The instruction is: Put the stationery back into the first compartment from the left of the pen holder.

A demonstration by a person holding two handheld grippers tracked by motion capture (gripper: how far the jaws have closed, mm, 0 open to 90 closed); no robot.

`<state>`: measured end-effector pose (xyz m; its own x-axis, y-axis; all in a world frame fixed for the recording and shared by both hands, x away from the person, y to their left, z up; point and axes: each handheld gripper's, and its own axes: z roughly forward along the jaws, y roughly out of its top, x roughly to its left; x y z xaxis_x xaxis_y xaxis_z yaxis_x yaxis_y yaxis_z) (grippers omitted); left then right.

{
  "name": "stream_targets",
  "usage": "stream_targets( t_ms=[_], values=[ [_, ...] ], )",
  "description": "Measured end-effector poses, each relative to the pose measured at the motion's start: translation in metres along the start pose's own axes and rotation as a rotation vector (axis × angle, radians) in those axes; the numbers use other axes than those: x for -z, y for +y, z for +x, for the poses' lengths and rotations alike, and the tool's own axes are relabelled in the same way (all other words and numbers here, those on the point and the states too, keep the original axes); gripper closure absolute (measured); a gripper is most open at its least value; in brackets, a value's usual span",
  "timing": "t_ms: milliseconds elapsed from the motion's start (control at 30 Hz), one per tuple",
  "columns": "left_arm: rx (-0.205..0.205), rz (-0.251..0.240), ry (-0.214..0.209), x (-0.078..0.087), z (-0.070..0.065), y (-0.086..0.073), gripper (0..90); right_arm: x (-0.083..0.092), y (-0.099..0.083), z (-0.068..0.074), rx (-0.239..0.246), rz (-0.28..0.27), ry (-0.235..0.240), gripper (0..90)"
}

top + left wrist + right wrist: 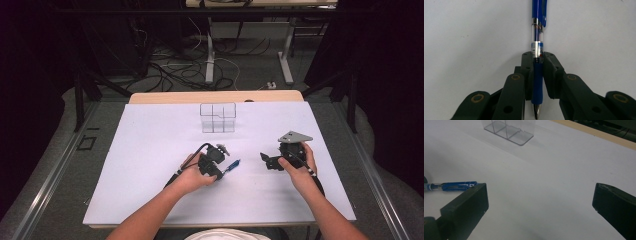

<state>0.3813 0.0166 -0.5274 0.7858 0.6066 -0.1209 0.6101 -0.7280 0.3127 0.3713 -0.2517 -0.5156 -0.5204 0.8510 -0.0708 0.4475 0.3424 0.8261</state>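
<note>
The left gripper (537,75) was clamped on the blue pen (537,45) at its rubber grip, low over the white table (150,165), probably so the long barrel stuck out ahead for steering. The right gripper (270,162) waited nearby, its jaws wide apart and holding nothing. The clear organizer (218,118) stood beyond both, well apart, near the far edge, with bare table between offering room.

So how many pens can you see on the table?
1. The blue pen is clamped by its grip in the left hand-held gripper, lying on the white table in front of the clear organizer. I see no others there.
</note>
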Motion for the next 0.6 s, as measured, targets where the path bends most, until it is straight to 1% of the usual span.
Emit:
stream_targets(
  t_ms=[167,200,333,433,467,500,533,600],
  values=[
    [0.011,0.007,-0.015,0.001,0.001,0.0,79.5,0.0,0.0,0.0,-0.001,-0.001,0.002,0.2],
    [0.018,0.001,-0.016,0.001,0.001,0.0,79.5,0.0,0.0,0.0,-0.001,-0.001,0.002,0.1],
    [0.019,-0.009,-0.022,0.003,0.002,0.0,79.5,0.0,0.0,0.0,0.002,-0.003,0.001,0.1],
    [0.028,-0.012,-0.037,0.006,0.002,-0.001,79.5,0.002,0.001,0.001,-0.001,-0.008,0.007,0.2],
    [0.026,-0.013,-0.036,0.007,0.002,-0.002,79.5,0.001,0.001,0.001,0.007,-0.011,0.003,0.2],
    [0.026,-0.019,-0.036,0.008,0.002,-0.002,79.5,0.002,0.002,0.001,-0.002,-0.01,0.004,0.2],
    [0.034,-0.02,-0.04,0.009,0.002,-0.003,79.5,0.002,0.002,0.002,0.002,-0.01,0.002,0.2],
    [0.03,-0.025,-0.042,0.01,0.004,-0.004,79.5,0.002,0.003,0.002,0.01,-0.016,0.004,0.2]
  ],
)
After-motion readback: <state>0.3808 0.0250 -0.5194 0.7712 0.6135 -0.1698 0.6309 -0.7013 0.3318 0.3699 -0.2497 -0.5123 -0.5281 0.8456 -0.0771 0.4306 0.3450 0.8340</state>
